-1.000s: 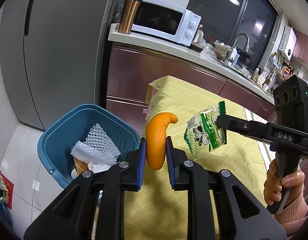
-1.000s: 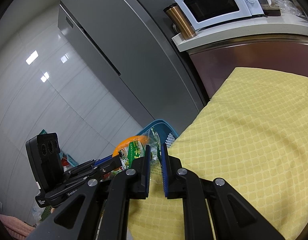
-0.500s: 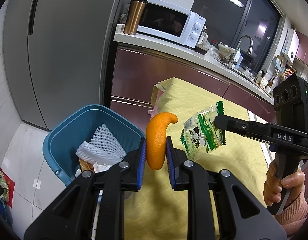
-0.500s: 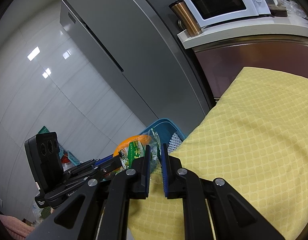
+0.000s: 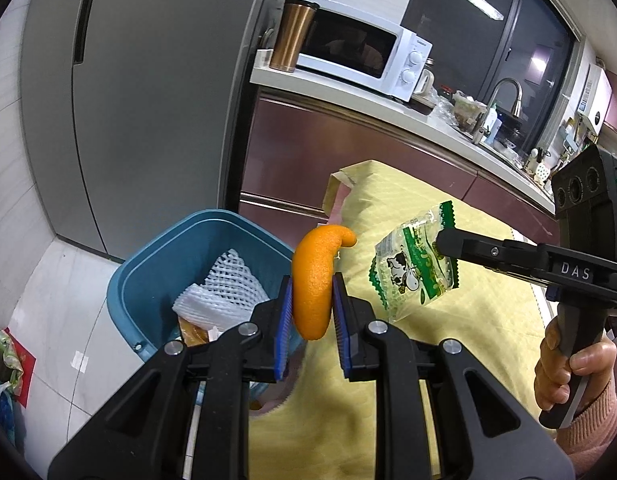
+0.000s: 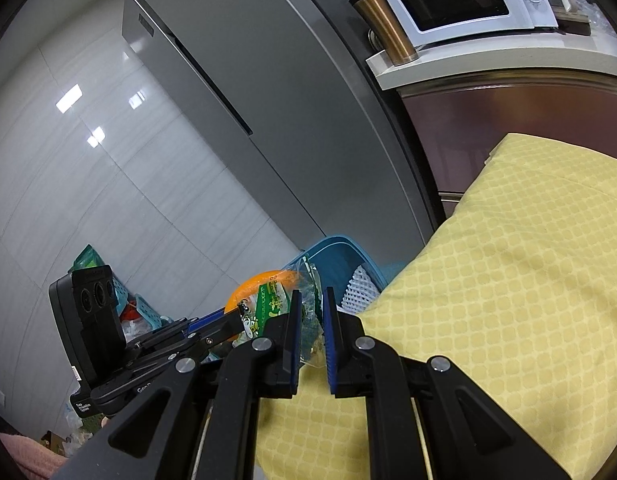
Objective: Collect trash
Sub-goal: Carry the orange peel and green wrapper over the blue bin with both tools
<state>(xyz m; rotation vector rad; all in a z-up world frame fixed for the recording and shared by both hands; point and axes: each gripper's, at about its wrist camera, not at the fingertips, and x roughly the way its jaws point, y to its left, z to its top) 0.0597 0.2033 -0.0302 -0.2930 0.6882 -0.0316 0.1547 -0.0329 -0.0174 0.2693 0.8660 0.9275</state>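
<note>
1. Fingers first: on the left gripper (image 5: 311, 304) we see both blue pads pinching an orange peel (image 5: 314, 280), which stands upright between them, its curled tip pointing right.
2. On the right gripper (image 6: 309, 330) we read the pads as pressed onto a clear snack wrapper (image 6: 304, 312) with green print and a cow picture; the wrapper hangs in the air from one corner.
3. Both pieces are held up off the yellow tablecloth (image 5: 448, 320), near its left edge. The wrapper sits to the right of the peel, apart from it.
4. The blue bin (image 5: 156, 264) stands on the floor left of the table. We count white foam fruit netting (image 5: 224, 288) and some brownish scrap already inside it.
5. Progress, as we judge it: some trash is binned and two items are gripped but not yet over the opening. What is left is carrying both leftward above the bin and letting go.
6. We see no other loose trash on the visible cloth; the near part is hidden by the grippers.
</note>
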